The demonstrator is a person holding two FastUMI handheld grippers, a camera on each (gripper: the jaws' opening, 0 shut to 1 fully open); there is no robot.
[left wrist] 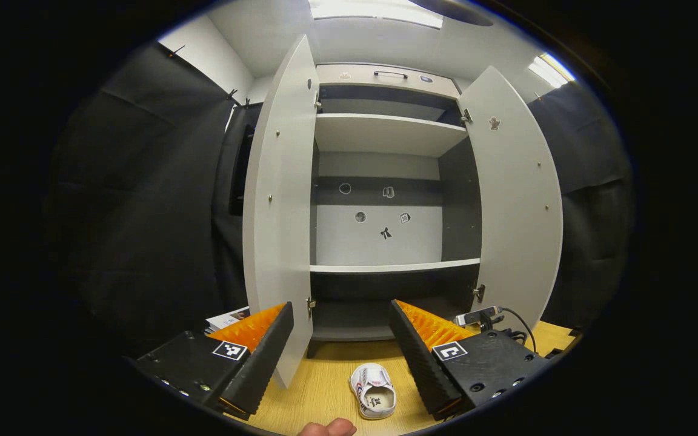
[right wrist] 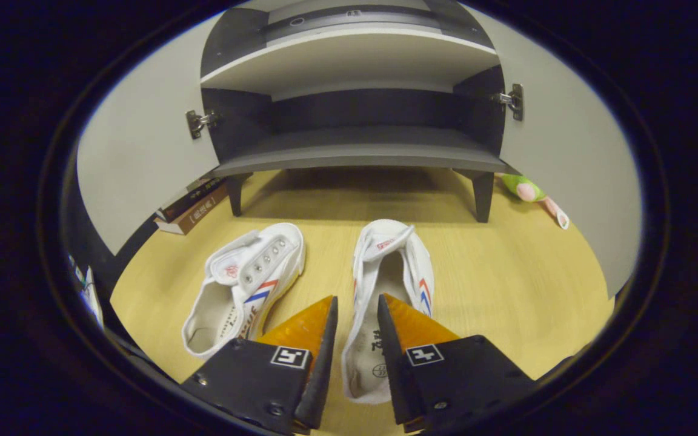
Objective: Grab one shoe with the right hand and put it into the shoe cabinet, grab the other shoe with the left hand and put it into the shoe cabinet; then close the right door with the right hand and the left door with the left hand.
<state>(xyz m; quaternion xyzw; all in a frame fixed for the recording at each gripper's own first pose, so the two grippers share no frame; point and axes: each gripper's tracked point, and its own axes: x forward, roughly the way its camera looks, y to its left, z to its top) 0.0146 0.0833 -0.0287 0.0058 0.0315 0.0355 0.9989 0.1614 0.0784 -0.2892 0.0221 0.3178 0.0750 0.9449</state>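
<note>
Right gripper [right wrist: 356, 315] narrowed around the right shoe's [right wrist: 385, 284] side wall on the floor [right wrist: 506, 284], other shoe [right wrist: 246, 284] just beside, left gripper [left wrist: 342, 327] spread wide and empty, facing the shoe cabinet [left wrist: 385, 181], both doors open.

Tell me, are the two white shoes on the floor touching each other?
Apart. The right gripper view shows a strip of bare wooden floor between the left shoe and the right shoe.
</note>
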